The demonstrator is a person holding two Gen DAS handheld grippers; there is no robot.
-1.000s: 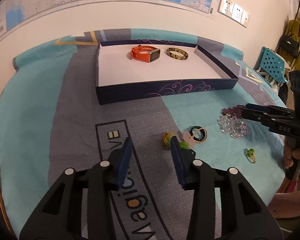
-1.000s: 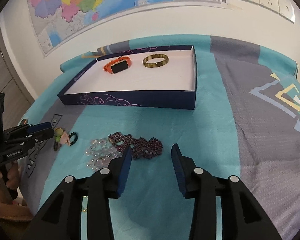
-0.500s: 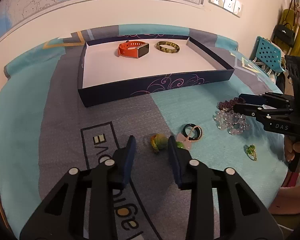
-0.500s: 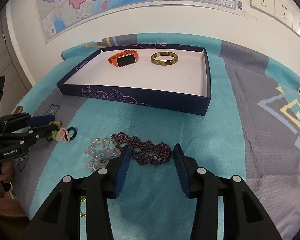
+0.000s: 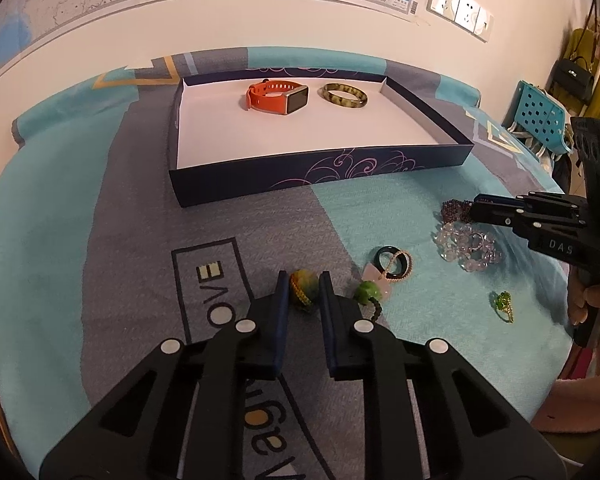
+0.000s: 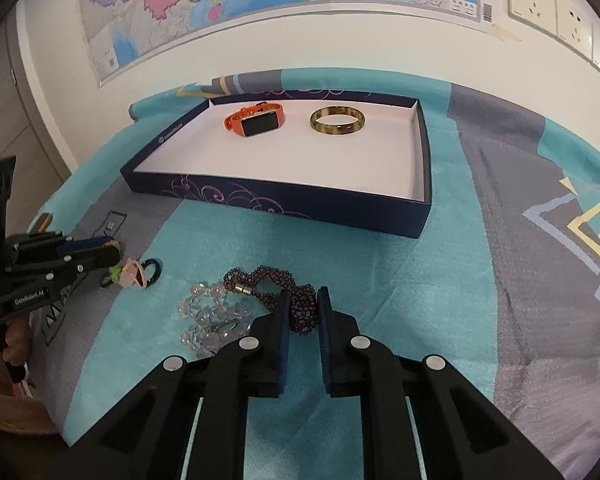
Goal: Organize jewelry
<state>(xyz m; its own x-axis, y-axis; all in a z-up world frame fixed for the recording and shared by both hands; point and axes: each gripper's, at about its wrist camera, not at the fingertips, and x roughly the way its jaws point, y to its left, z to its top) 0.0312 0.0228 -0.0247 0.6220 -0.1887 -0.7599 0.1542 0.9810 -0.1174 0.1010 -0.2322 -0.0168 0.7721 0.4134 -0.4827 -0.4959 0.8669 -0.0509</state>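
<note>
Grasp step: my left gripper (image 5: 304, 290) clamps the yellow-green bead bracelet (image 5: 303, 285) on the cloth; my right gripper (image 6: 302, 305) is closing, pads pinching the purple beaded bracelet (image 6: 300, 312). Next, I'd say: lift both, carry to the tray (image 5: 300, 184) beyond.

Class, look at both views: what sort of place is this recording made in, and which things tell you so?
Probably a room in a home or small office, not a shop. A wall map and power sockets hang above a cloth-covered table, and handbags hang in the corner beside a blue chair.
</note>
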